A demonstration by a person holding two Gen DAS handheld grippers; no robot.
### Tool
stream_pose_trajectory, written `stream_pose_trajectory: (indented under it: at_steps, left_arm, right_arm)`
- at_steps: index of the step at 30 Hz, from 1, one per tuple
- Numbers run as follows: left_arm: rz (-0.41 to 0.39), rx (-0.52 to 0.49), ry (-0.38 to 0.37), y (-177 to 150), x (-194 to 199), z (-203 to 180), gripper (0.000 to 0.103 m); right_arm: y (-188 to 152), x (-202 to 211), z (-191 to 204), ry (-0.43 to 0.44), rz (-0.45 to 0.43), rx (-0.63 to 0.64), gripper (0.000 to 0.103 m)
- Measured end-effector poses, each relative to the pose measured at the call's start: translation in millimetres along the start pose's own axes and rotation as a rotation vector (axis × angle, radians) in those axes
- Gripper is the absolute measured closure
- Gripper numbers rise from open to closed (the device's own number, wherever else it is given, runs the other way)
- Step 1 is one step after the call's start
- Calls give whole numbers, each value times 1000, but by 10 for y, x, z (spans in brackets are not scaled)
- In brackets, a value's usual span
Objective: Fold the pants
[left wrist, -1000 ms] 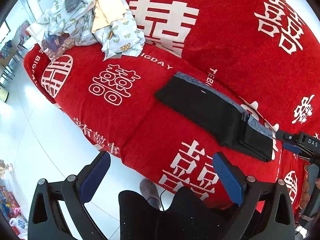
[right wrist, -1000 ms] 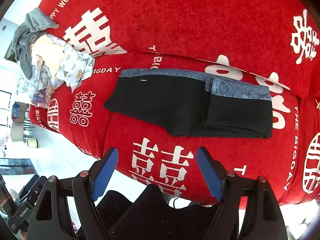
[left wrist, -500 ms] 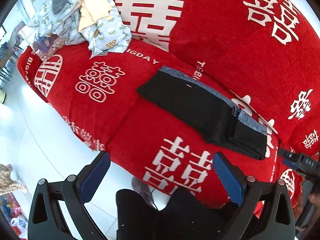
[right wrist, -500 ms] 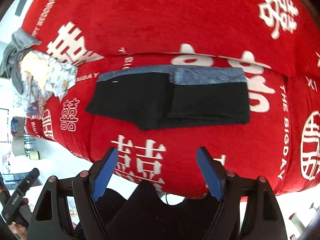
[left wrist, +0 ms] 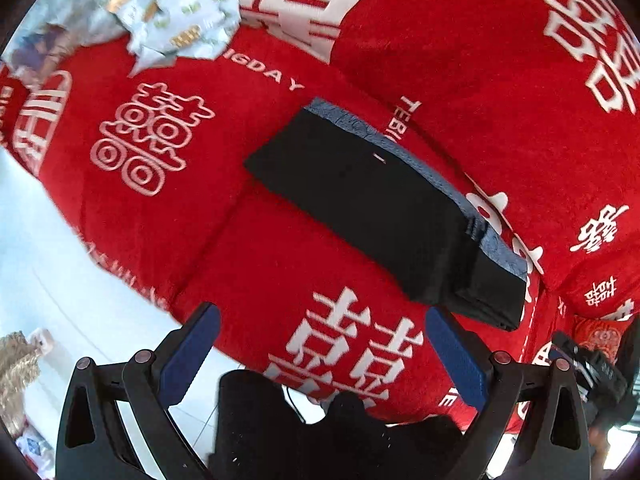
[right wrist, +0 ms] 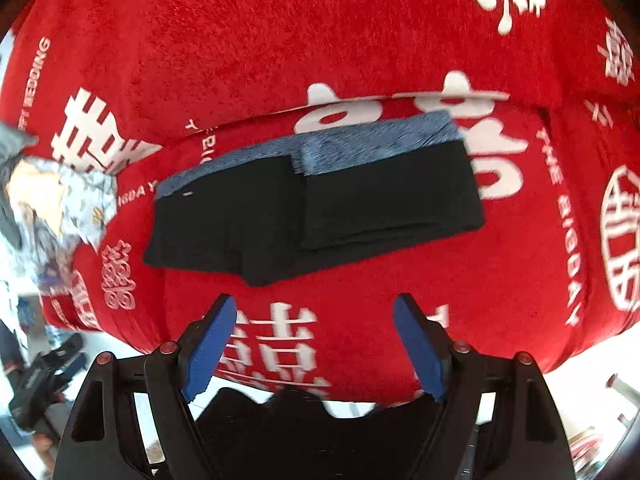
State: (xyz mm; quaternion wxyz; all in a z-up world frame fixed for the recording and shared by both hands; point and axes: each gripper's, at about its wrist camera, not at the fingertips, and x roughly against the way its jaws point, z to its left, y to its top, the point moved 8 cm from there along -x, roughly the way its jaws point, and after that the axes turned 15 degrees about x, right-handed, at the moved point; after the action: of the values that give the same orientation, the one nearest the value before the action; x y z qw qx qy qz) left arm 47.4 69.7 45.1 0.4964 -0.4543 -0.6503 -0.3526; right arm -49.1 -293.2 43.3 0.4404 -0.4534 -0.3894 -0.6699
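Note:
Black pants (left wrist: 384,208) with a blue-grey fleece lining lie partly folded on the red sofa seat; in the right wrist view the pants (right wrist: 312,208) show one end doubled over the other. My left gripper (left wrist: 322,322) hangs open above the seat's front edge, short of the pants, nothing between its blue pads. My right gripper (right wrist: 316,312) is open too, just in front of the pants' near edge, empty.
The red sofa cover (left wrist: 460,60) with white lettering spans seat and backrest. A heap of pale printed clothes (left wrist: 160,12) lies at the sofa's left end, seen again as clothes (right wrist: 60,196). White floor (left wrist: 52,264) runs below the seat front. The other gripper (left wrist: 588,368) shows at right.
Both grippers came down and closer to the sofa; the pants look larger in both views. The right view has rolled, so the pants now tilt. Jaws stayed open.

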Motion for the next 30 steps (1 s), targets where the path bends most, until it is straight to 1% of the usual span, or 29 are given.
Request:
stream_pose_trajectory:
  at_steps: [2,4,6,9,13,15,17,19,20,22,23,25,27,28,30]
  left_arm:
    - [40,-10,-17,201,-211,30,0]
    - [84,-17,-42,362,-436,34,0]
    - [111,-28,-50,487,-622,27,0]
    - [136,-39,-41,650,-930,50,1]
    - [158,-2,-23,784,-1301,149,1]
    - [153,8,-17,838,-1398,190,1]
    - [140,16,-20,887,-1482,217,0]
    - [135,21,-29,915,-1556,228,1]
    - [135,21,-36,925,-1602,231,1]
    - [142,19,-45,946,-1700,237,1]
    - [146,22,-52,952,-1745,238,1]
    - [152,36,-69,964,-1814,245,1]
    - [166,57,-98,966,-1842,242,1]
    - [172,72,-122,973,-1844,239,1]
    - [183,90,-162,994,-1846,222,1]
  right_arm:
    - [12,-120,159,-10,14,10,20]
    - [19,-273,312,-31,40,31,20]
    - [37,-477,491,-29,75,49,20]
    - [116,-771,734,-35,114,101,20]
    - [264,-1148,997,-42,148,196,20]
    - [381,-1344,1062,-48,151,242,20]
    - [510,-1490,1041,-67,136,266,20]
    - [663,-1592,938,-131,107,271,20]
    - [758,-1629,822,-185,83,262,20]
    - [869,-1664,630,-257,52,238,20]
    - [901,-1699,518,-275,43,218,20]
    - [906,-1829,342,-265,61,171,20]
    - [774,-2029,248,-184,133,91,18]
    - [782,-1985,304,-203,107,126,17]
    - [775,-1924,520,-187,80,201,17]
